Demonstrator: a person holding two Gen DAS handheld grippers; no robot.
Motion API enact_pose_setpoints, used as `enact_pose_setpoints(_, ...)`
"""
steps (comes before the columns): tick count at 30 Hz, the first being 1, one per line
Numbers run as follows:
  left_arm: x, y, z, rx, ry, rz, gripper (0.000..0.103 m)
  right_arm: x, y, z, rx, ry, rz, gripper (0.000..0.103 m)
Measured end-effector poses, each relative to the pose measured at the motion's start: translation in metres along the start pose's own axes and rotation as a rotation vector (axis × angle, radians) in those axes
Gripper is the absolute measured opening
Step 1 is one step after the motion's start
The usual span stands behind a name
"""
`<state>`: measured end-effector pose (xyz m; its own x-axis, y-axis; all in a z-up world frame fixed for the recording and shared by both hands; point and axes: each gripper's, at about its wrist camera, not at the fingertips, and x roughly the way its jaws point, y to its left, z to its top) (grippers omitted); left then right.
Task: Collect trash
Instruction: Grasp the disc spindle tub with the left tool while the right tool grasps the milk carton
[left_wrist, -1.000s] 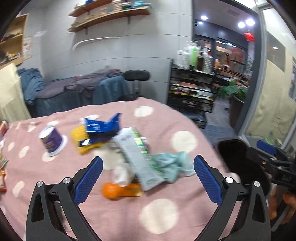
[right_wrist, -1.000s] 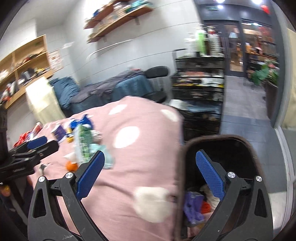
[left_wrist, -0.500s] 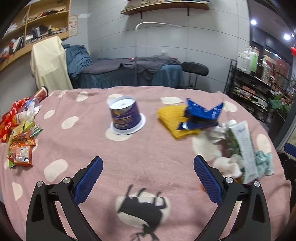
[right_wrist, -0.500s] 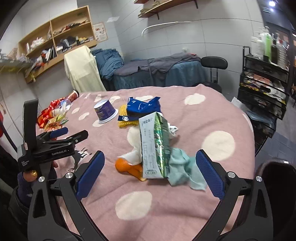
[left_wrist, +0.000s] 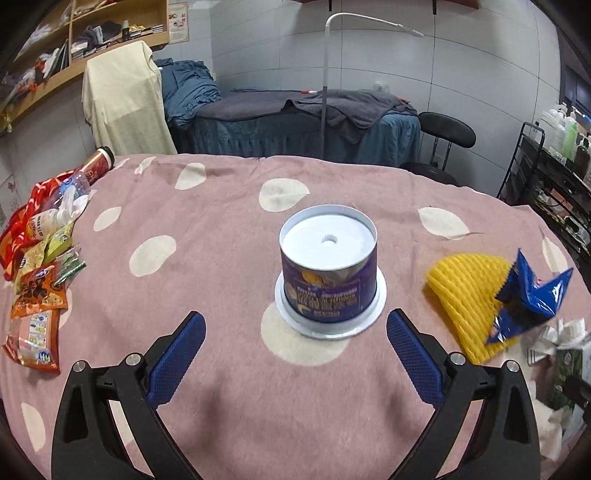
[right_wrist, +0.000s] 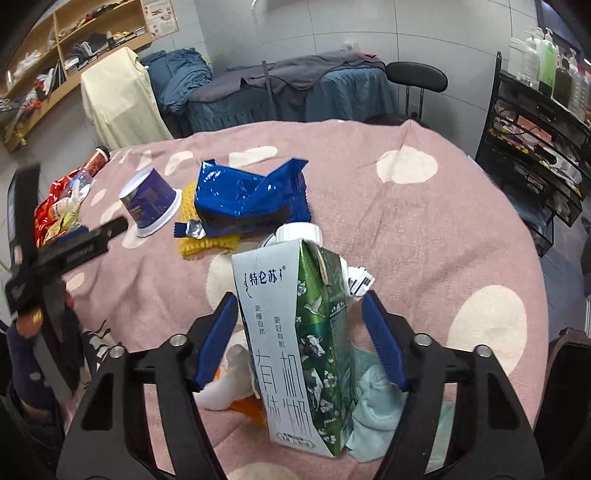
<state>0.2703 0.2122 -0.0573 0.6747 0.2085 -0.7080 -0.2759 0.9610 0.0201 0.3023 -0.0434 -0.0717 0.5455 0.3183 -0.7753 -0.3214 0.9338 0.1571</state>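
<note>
A white and green milk carton (right_wrist: 295, 350) lies on the pink spotted blanket (right_wrist: 406, 229) over crumpled tissue (right_wrist: 225, 387), an orange scrap (right_wrist: 247, 410) and a teal cloth (right_wrist: 373, 391). My right gripper (right_wrist: 298, 299) straddles the carton and its jaws are closing. The left pad is near the carton's side, and a gap shows at the right pad. Behind lie a blue wrapper (right_wrist: 247, 195) and a yellow foam net (right_wrist: 195, 243). A purple cup (left_wrist: 328, 273) stands upside down just beyond my open left gripper (left_wrist: 295, 321), with nothing between its fingers.
Snack packets (left_wrist: 37, 288) and a bottle (left_wrist: 99, 162) lie along the blanket's left edge. A dark bin rim (right_wrist: 569, 369) shows at the right wrist view's right edge. A black shelf rack (right_wrist: 535, 155), a stool (right_wrist: 417, 77) and a covered bed (left_wrist: 295, 118) stand beyond.
Both views swung left, from the bin side onto the table. The right gripper came down over the milk carton and narrowed. The left gripper moved from the trash pile to the purple cup.
</note>
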Motion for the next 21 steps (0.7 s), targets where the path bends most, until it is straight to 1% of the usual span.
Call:
enact_pose_setpoints(2, 0.014, -0.003, 0.007, 0.003, 0.021, 0.008, 0.097, 0.005, -0.001, -0.001, -0.003, 0.000, -0.012, 0.059)
enact_pose_setpoints(4, 0.029, -0.008, 0.015, 0.028, 0.037, 0.010, 0.098, 0.008, -0.002, -0.001, 0.004, -0.003, -0.015, 0.058)
enact_pose_setpoints(7, 0.041, -0.012, 0.022, 0.040, 0.036, 0.024, 0.097, 0.007, -0.007, -0.001, 0.023, -0.025, 0.002, 0.058)
enact_pose_setpoints(9, 0.046, -0.011, 0.022, 0.035, 0.049, 0.000, 0.087, 0.001, -0.013, -0.002, 0.045, -0.054, 0.038, 0.058)
enact_pose_setpoints(10, 0.046, -0.009, 0.021, 0.022, 0.051, -0.014, 0.074, -0.004, -0.016, -0.002, 0.060, -0.075, 0.053, 0.058)
enact_pose_setpoints(11, 0.045, -0.006, 0.020, 0.008, 0.048, -0.017, 0.071, -0.010, -0.020, -0.003, 0.072, -0.098, 0.081, 0.058)
enact_pose_setpoints(13, 0.039, 0.004, 0.019, -0.038, 0.025, -0.006, 0.071, -0.021, -0.025, -0.005, 0.095, -0.128, 0.150, 0.057)
enact_pose_setpoints(16, 0.023, 0.011, 0.019, -0.072, -0.018, -0.012, 0.071, -0.038, -0.037, -0.007, 0.151, -0.163, 0.227, 0.057)
enact_pose_setpoints(21, -0.016, 0.004, 0.011, -0.046, -0.094, -0.025, 0.071, -0.064, -0.050, -0.013, 0.208, -0.197, 0.287, 0.058)
